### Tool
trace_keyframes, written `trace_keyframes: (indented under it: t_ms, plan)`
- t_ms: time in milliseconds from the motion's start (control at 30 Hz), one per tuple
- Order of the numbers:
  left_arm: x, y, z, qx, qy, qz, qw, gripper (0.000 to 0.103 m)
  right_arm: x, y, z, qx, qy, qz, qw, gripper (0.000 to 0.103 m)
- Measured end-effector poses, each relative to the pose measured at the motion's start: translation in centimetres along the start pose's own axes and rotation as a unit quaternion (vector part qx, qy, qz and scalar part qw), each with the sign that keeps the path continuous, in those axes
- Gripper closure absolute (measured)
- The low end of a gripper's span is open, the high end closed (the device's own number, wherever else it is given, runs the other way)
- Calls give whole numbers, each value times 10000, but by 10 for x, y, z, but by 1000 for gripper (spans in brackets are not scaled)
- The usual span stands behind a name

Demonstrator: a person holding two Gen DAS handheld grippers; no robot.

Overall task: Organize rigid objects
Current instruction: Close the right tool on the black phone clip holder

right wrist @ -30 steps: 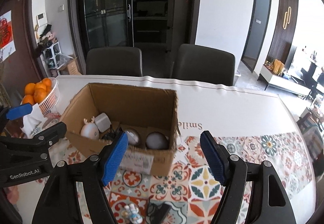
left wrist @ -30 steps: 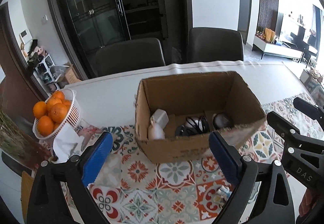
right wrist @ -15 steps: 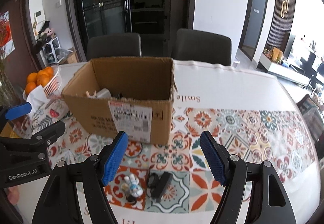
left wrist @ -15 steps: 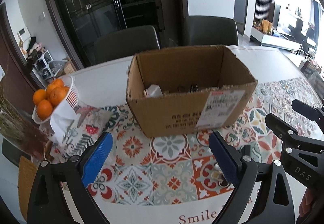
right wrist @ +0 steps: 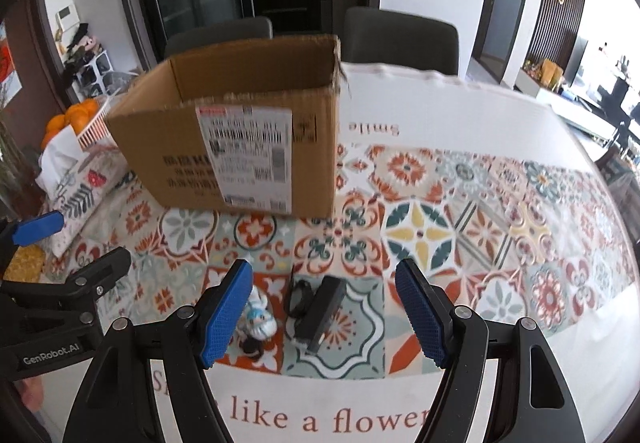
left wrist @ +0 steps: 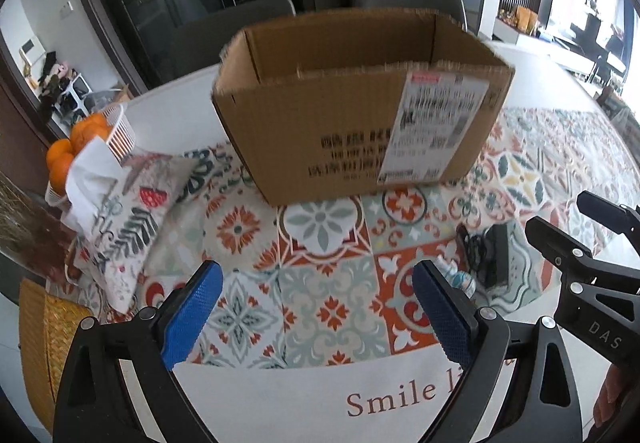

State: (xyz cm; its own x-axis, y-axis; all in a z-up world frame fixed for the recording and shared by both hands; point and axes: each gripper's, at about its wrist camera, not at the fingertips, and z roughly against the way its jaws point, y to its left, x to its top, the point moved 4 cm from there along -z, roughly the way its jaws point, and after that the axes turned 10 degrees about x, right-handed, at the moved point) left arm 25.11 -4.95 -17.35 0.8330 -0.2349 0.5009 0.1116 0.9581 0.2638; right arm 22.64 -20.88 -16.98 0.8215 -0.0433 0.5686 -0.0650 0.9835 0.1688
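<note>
An open cardboard box (left wrist: 360, 115) with a white shipping label stands on the patterned tablecloth; it also shows in the right wrist view (right wrist: 240, 147). Its contents are hidden from this height. A black power adapter with coiled cable (right wrist: 320, 307) and a small white-and-blue figurine (right wrist: 260, 319) lie on the cloth in front of the box; both show in the left wrist view, the adapter (left wrist: 494, 255) and the figurine (left wrist: 456, 275). My right gripper (right wrist: 324, 315) is open and empty, low over the adapter. My left gripper (left wrist: 316, 307) is open and empty over bare cloth, left of them.
A white basket of oranges (left wrist: 80, 139) and a tissue pack in a printed cover (left wrist: 120, 203) sit at the left. A woven mat (left wrist: 40, 339) lies at the near-left edge. Two dark chairs (right wrist: 400, 39) stand behind the table.
Both grippers have pulled back from above the box and dropped low toward the table's near edge. The box's inside is no longer visible; the adapter and figurine now lie close ahead.
</note>
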Motion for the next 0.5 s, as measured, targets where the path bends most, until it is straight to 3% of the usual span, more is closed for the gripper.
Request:
trace_keyframes:
  t_ms: [500]
  plan:
    - [-20, -9, -38, 210, 432, -236, 9986, 6, -28, -10, -57, 119, 662, -215, 9975, 29]
